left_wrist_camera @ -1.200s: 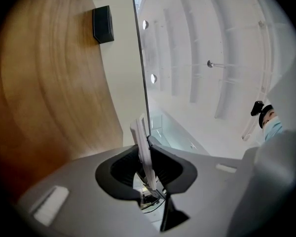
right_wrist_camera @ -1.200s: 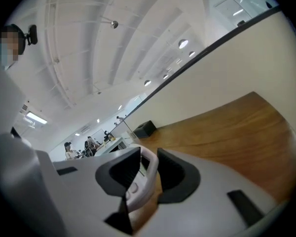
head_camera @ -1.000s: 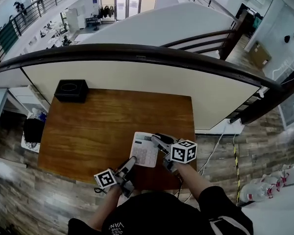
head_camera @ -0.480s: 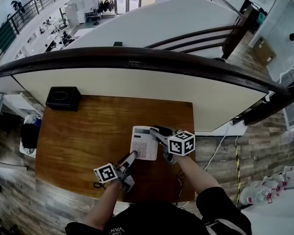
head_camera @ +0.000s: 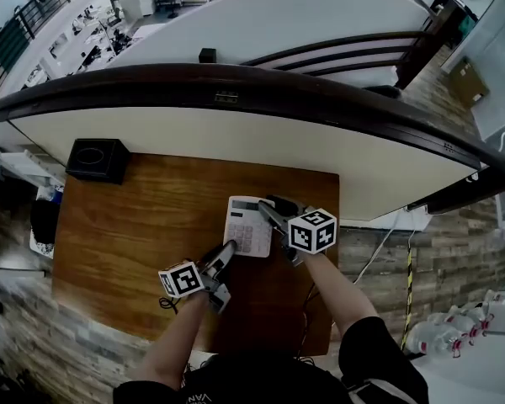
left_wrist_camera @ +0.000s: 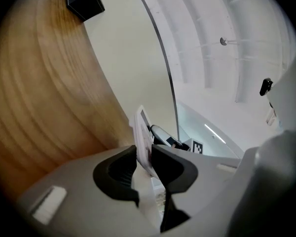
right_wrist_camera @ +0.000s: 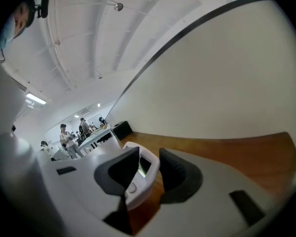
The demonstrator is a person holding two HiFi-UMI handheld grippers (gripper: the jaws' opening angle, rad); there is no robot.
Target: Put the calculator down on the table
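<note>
I hold a white calculator (head_camera: 248, 232) between my two sets of jaws, above the near right part of a brown wooden table (head_camera: 151, 217). It lies roughly flat with its display end pointing away from me. No view shows me whether its underside touches the wood.

My left gripper (head_camera: 229, 249) comes in from the near side at a slant. Its jaws are narrowly parted and closed on the calculator's near edge. In the left gripper view the thin white edge stands between the two dark pads, and both pads press against it.

My right gripper (head_camera: 268, 211) reaches in from the right. Its jaws are a little way apart and closed on the calculator's far right corner, beside the display. In the right gripper view the corner sits slanted in the gap, with one pad laid over its face and the other against its rounded edge.

The marker cube on the left gripper (head_camera: 182, 279) is near the table's front edge, and the cube on the right gripper (head_camera: 312, 231) is near the right edge.

A black box (head_camera: 97, 160) stands on the far left corner of the table, well apart from the calculator. Beyond the table, a dark curved railing (head_camera: 236, 81) tops a pale wall
</note>
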